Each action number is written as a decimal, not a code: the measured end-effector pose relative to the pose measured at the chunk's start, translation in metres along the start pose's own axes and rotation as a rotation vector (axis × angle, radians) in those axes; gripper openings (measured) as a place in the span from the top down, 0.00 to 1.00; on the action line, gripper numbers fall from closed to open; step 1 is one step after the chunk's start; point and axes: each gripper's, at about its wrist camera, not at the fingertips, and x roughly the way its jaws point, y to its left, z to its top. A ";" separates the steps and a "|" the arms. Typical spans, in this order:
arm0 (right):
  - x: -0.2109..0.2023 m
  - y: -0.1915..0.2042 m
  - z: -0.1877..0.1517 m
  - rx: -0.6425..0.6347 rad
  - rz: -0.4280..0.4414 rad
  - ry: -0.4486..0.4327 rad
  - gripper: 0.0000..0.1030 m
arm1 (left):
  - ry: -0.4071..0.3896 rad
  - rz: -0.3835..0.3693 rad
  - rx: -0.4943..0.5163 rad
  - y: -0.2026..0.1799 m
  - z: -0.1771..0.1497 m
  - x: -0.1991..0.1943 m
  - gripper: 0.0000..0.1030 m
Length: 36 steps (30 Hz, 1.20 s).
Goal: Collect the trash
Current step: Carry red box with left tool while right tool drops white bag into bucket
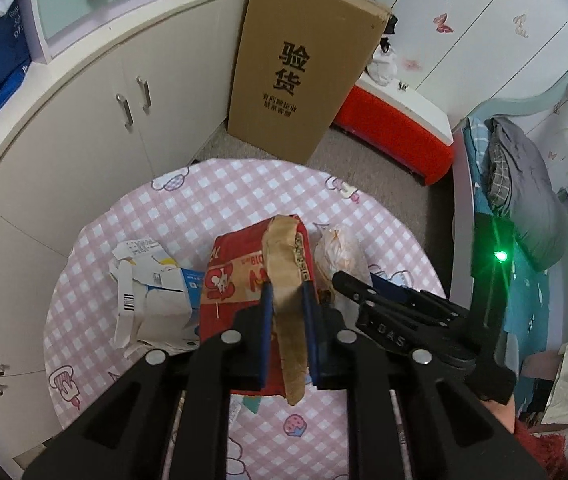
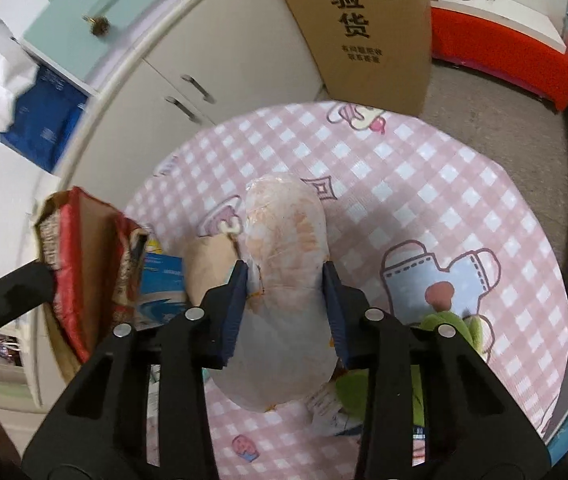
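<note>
My left gripper (image 1: 287, 285) is shut on the brown rim of a red paper bag (image 1: 243, 276) and holds it upright over the pink checked table (image 1: 211, 200). The same bag shows at the left of the right wrist view (image 2: 87, 260), mouth open. My right gripper (image 2: 286, 270) is shut on a crumpled white plastic wrapper with orange marks (image 2: 288, 232), lifted above the table beside the bag. That wrapper also shows in the left wrist view (image 1: 338, 254), with the right gripper (image 1: 388, 300) behind it. Torn white and blue paper boxes (image 1: 155, 292) lie on the table left of the bag.
A tall cardboard box (image 1: 304, 68) stands on the floor beyond the table. White cabinets (image 1: 95, 128) run along the left. A red and white bench (image 1: 396, 128) and a bed (image 1: 524, 208) are at the right. A green soft toy (image 2: 444, 332) lies under my right gripper.
</note>
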 end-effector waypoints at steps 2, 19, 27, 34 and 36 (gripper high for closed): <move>-0.017 -0.005 -0.002 0.029 0.047 -0.024 0.64 | -0.021 -0.005 -0.003 -0.008 0.000 -0.010 0.87; -0.268 -0.180 -0.092 0.240 0.019 -0.310 0.62 | -0.070 -0.186 0.183 -0.231 -0.047 -0.047 0.87; -0.326 -0.269 -0.154 0.356 -0.096 -0.350 0.62 | 0.029 -0.305 0.338 -0.357 -0.094 -0.015 0.87; -0.340 -0.313 -0.173 0.371 -0.124 -0.361 0.44 | 0.068 -0.297 0.419 -0.414 -0.123 0.004 0.87; -0.336 -0.324 -0.174 0.389 -0.125 -0.346 0.36 | 0.075 -0.291 0.433 -0.422 -0.128 0.007 0.87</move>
